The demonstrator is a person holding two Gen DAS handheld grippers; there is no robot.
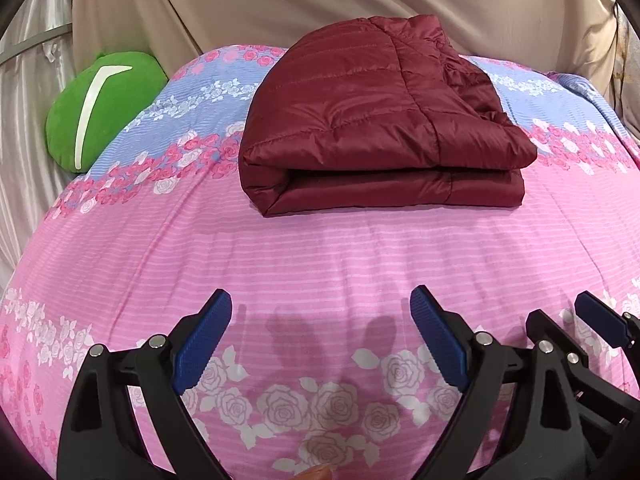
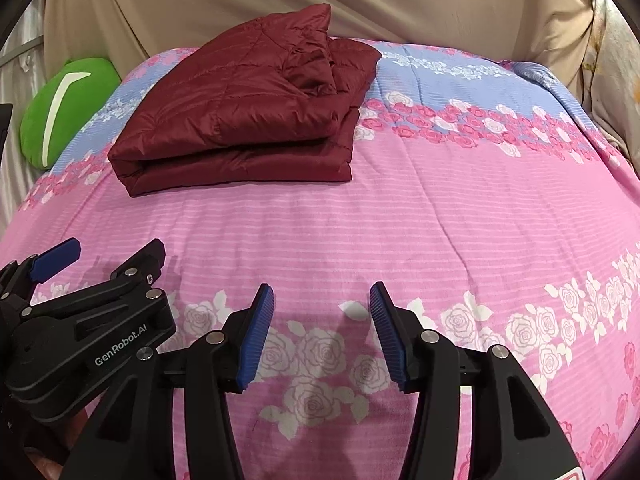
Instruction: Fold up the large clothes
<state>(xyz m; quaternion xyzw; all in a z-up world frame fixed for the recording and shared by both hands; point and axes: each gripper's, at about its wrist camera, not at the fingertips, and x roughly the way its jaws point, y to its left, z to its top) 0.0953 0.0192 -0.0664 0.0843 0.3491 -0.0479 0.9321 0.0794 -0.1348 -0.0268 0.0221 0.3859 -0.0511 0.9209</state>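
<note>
So the dark red quilted puffer jacket [image 1: 380,120] is sitting folded into a chunky rectangle on the pink and blue rose-print bedspread [image 1: 320,248], toward the far side of the bed. The fold edge faces the cameras, two thick layers stacked, with the top layer a bit rumpled at its far right corner. From the right wrist view the same jacket [image 2: 240,108] sits off to the upper left, straddling the line where the pink stripes turn into the blue band.

Both grippers are well short of it, hovering over the near pink part with the white roses. The left gripper [image 1: 320,344] has its blue ribbed pads [image 1: 204,344] spread wide apart with nothing in between, just bedspread showing through the gap. The right gripper [image 2: 322,336] has its jaws apart too, narrower than the left ones, also holding nothing. Each one peeks into the other's view: the right one at the right edge of the left camera, the left one at the lower left of the right camera with some white lettering on its black body.

A round green plush cushion with a white curved stripe [image 1: 100,108] is wedged at the far left edge of the bed, well clear of the jacket. Behind everything hangs a beige draped sheet [image 1: 320,0]
</note>
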